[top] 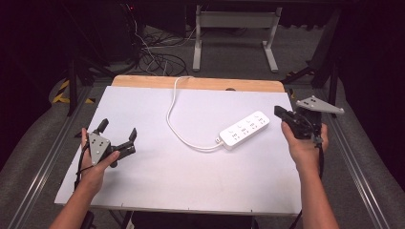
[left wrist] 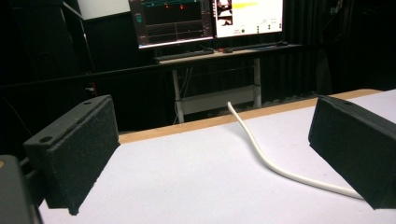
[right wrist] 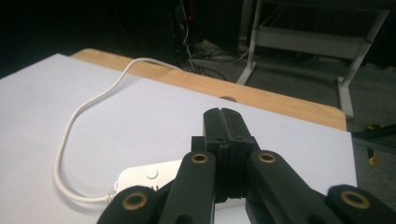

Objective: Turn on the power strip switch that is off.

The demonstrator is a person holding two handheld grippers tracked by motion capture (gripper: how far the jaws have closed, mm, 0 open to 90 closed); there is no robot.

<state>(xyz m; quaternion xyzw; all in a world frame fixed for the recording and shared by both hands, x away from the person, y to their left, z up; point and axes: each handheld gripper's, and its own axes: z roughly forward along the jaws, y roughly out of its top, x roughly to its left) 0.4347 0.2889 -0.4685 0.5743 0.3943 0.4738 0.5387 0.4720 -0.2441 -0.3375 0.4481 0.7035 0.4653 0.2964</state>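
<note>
Two grippers sit over the white table [top: 157, 191]: the left gripper [top: 119, 132], held near the left edge, has its jaws spread wide with nothing between them, while the right gripper [top: 279, 112], by the right edge, has its jaws pressed together and empty. A white power strip [top: 244, 129] lies just beside the right gripper, its white cord [top: 173, 119] curving back over the table's wooden far edge

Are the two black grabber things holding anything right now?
No. The left gripper is open over the white table, and the right gripper is shut on nothing beside the white power strip.
</note>
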